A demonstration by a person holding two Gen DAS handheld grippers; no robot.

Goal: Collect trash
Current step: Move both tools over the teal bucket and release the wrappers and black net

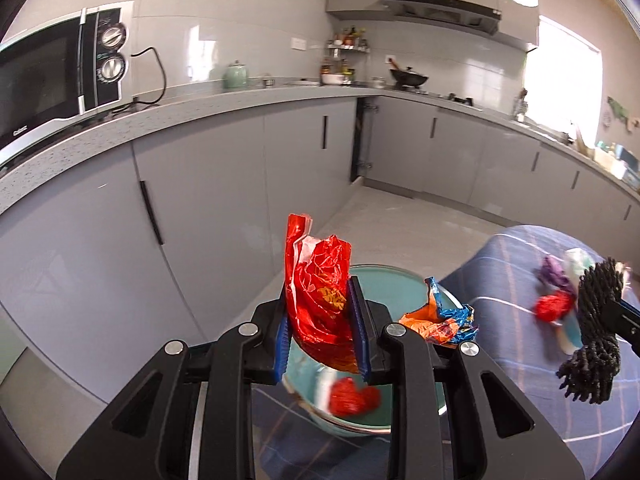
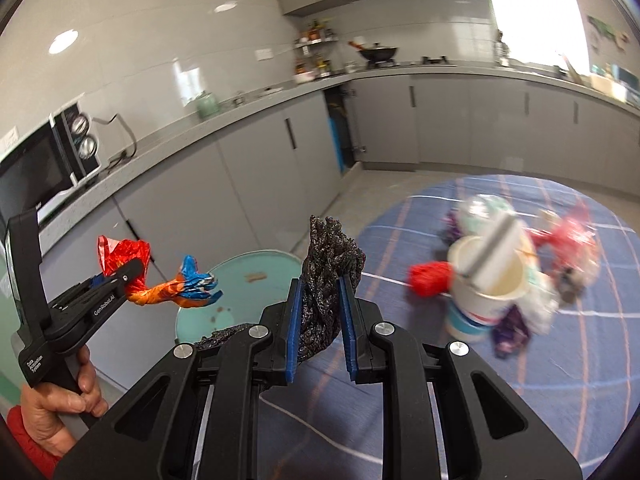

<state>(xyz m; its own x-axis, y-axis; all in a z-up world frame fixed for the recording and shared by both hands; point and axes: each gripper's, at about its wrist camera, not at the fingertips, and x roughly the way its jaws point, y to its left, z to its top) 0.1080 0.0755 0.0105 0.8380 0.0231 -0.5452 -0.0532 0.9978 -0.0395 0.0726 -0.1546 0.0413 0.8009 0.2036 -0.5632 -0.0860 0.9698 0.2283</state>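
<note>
Wrappers and a dark netted wad are filling the jaws of two hand-held grippers above a round table (image 2: pixel 560 360) covered in a blue checked cloth, in a grey kitchen.

Left gripper (image 1: pixel 322 330): its blue-padded jaws are standing at a narrow gap and pinching a crumpled red foil wrapper (image 1: pixel 320 280). The wrapper is sitting upright between the pads, its top rising well above them and its lower end hanging just below. A second wrapper, orange and blue (image 1: pixel 440 320), is sticking out to the right beside the jaws; the right wrist view shows it twisted together with the red one and trailing off the tip. Under these jaws is lying a round teal bin (image 1: pixel 380 292), open-topped, with something red showing blurred inside it.

Right gripper (image 2: pixel 322 330): its jaws are clamping a black netted wad (image 2: pixel 328 280), which is bulging above the pads and drooping below and to the left of them.

More trash is waiting on the cloth to the right, all blurred: a white paper cup (image 2: pixel 488 280), a red crumpled ball (image 2: pixel 430 278), purple scraps (image 2: pixel 510 328) and pink plastic (image 2: pixel 572 236).

A person's hand (image 2: pixel 60 408), with a red sleeve, is gripping the left gripper's handle. A microwave (image 1: pixel 60 76) is standing on the counter behind.
</note>
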